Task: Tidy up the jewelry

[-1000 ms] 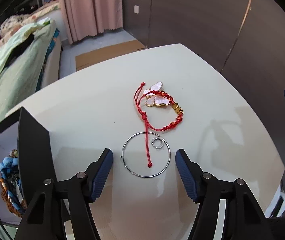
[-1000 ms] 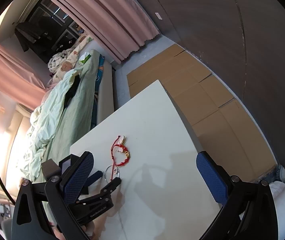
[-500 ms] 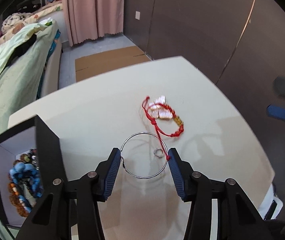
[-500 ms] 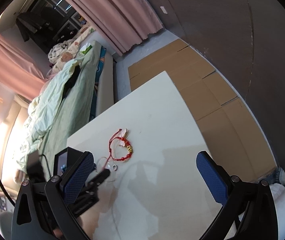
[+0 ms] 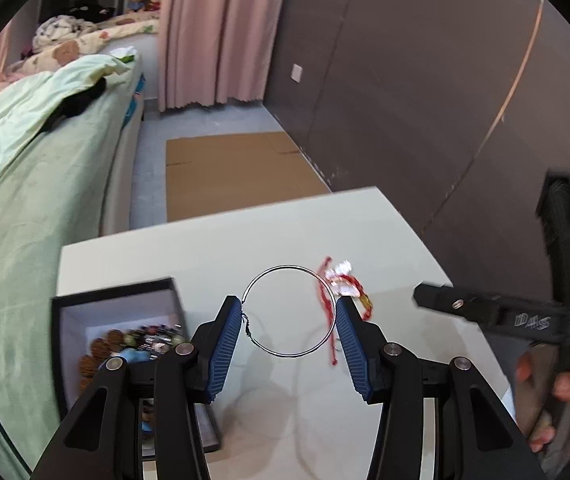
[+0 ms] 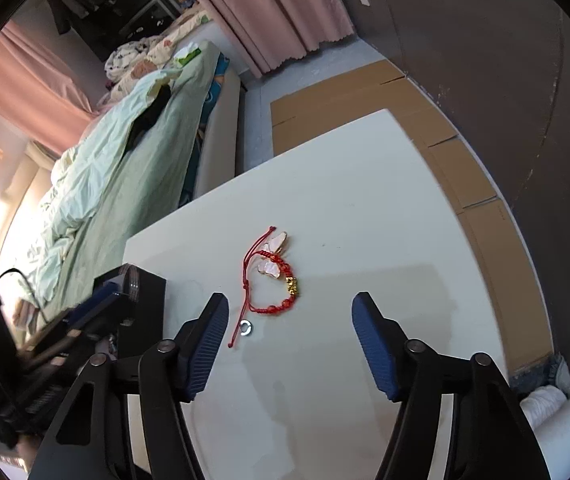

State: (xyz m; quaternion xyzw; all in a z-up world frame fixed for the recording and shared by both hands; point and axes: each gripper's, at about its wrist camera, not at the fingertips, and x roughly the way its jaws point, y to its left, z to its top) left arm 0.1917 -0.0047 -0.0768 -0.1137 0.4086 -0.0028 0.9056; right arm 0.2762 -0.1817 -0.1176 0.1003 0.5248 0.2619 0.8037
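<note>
The left claw [image 5: 289, 320] gripped a silver hoop [image 5: 290, 311] above the surface [image 5: 365, 224], its jaws just closing; the right claw [image 6: 290, 320] stood open, narrowing, over a red bracelet [image 6: 271, 276].

1. Left hand-held gripper [image 5: 289, 334]: black angular linkage arms at the lower centre of the frame, silver round screws at the joints, ribbed blue pads [image 5: 225, 350].
2. Right hand-held gripper [image 6: 290, 346]: same black frame, silver screws, ribbed blue pads [image 6: 373, 350]; white lettering on its black arm, right edge of the left view.
</note>
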